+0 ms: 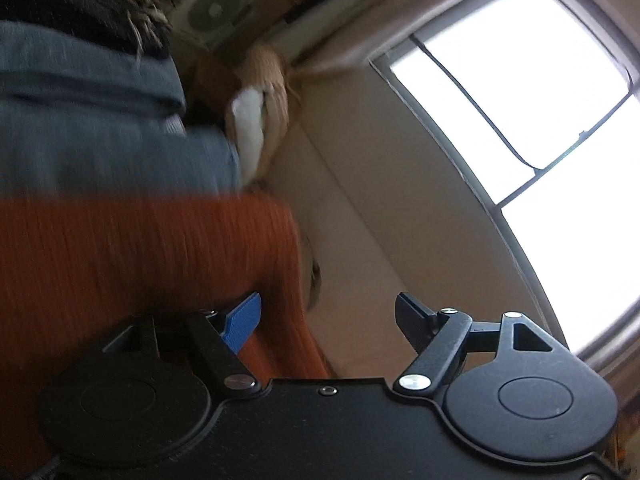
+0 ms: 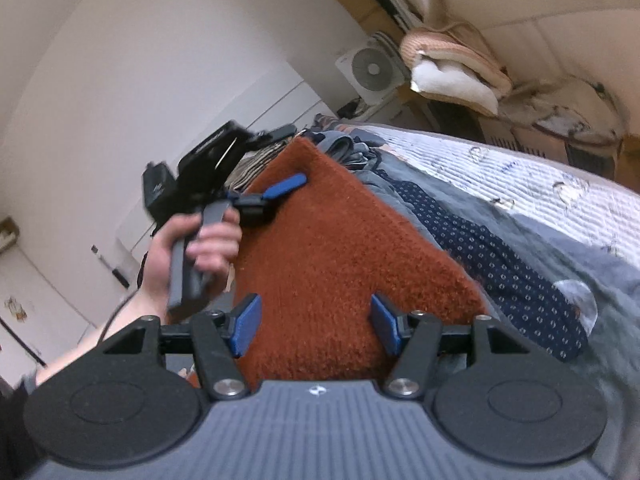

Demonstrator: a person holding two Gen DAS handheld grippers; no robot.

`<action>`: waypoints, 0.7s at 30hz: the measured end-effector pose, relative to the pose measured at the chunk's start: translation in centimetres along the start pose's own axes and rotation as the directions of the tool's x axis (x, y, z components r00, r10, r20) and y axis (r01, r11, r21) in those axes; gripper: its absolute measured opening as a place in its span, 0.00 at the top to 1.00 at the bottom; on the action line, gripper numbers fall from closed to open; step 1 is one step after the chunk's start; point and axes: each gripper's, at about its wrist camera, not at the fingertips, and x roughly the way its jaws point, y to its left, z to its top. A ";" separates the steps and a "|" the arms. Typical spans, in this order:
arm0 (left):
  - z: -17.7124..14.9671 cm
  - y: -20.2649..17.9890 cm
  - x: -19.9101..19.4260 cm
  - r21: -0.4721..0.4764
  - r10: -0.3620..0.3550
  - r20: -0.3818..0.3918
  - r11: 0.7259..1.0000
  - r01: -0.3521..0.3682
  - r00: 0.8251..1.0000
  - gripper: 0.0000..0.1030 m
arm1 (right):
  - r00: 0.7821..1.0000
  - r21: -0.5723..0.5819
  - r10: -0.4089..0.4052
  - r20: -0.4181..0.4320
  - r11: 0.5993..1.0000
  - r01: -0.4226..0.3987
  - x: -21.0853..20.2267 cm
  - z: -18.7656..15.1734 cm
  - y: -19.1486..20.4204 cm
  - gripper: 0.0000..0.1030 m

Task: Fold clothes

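Step in hand: by my judgement a fold of the rust-orange knit sweater is either just finished or about to start; the garment lies flat on the clothes pile, and neither gripper grasps it.
Sweater, place: on top of the heap on the bed, running from the right gripper's fingers at 6 o'clock up to a corner at about 11 o'clock in the right wrist view; in the left wrist view it fills 9 o'clock, blurred.
Right gripper: fingers spread wide, released, with sweater cloth lying between them but not pinched.
Left gripper: fingers apart, released; the blue pad sits against or just beside the sweater's edge, and the other finger hangs over bare wall.
Next move: I judge each gripper has to close on an edge or corner of the sweater before it can be lifted and laid over; the thick knit calls for a deep bite.
Only the right view shows: the person's left hand on the left gripper's handle at 9 o'clock, its blue finger resting at the sweater's far corner; the navy dotted garment and grey clothes at 2 o'clock; the white quilted bedcover.
Only the left view shows: the bright window at 2 o'clock and a grey-blue garment above the sweater at 10 o'clock.
Both views: a white fan unit and stacked bedding.
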 end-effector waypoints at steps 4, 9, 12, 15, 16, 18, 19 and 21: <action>1.9 0.1 1.6 -0.030 0.027 0.016 0.999 -0.027 1.000 0.29 | 1.000 0.017 0.017 0.005 1.000 -0.017 0.0 0.2 -0.2 0.42; 2.4 -1.2 2.6 -0.041 0.064 0.024 0.997 -0.063 0.998 0.27 | 1.000 0.000 0.002 0.012 1.000 -0.002 -0.1 0.1 0.1 0.42; 1.7 -2.7 1.4 0.003 0.057 0.010 0.998 -0.057 0.998 0.24 | 1.000 0.009 0.000 0.008 1.000 0.000 -0.4 0.0 0.1 0.41; 0.5 -3.9 -1.5 0.041 0.068 0.026 0.997 -0.069 0.997 0.14 | 1.000 0.028 -0.001 0.009 1.000 0.001 -0.8 0.0 0.2 0.41; 0.0 -4.2 -2.6 0.057 0.075 0.036 0.995 -0.077 0.997 0.12 | 1.000 0.033 -0.005 0.012 0.999 0.004 -1.0 0.0 0.4 0.41; -1.6 -5.2 -5.3 0.098 0.110 0.044 0.989 -0.114 0.993 0.09 | 1.000 0.040 -0.013 0.017 0.999 0.012 -1.5 0.1 0.7 0.41; -2.6 -5.7 -6.6 0.115 0.136 0.047 0.983 -0.141 0.990 0.08 | 1.000 0.037 -0.020 0.017 0.999 0.019 -1.7 0.2 0.9 0.40; -4.6 -6.6 -9.1 0.150 0.188 0.055 0.969 -0.194 0.981 0.08 | 0.999 0.022 -0.034 0.011 0.999 0.034 -2.3 0.5 1.4 0.36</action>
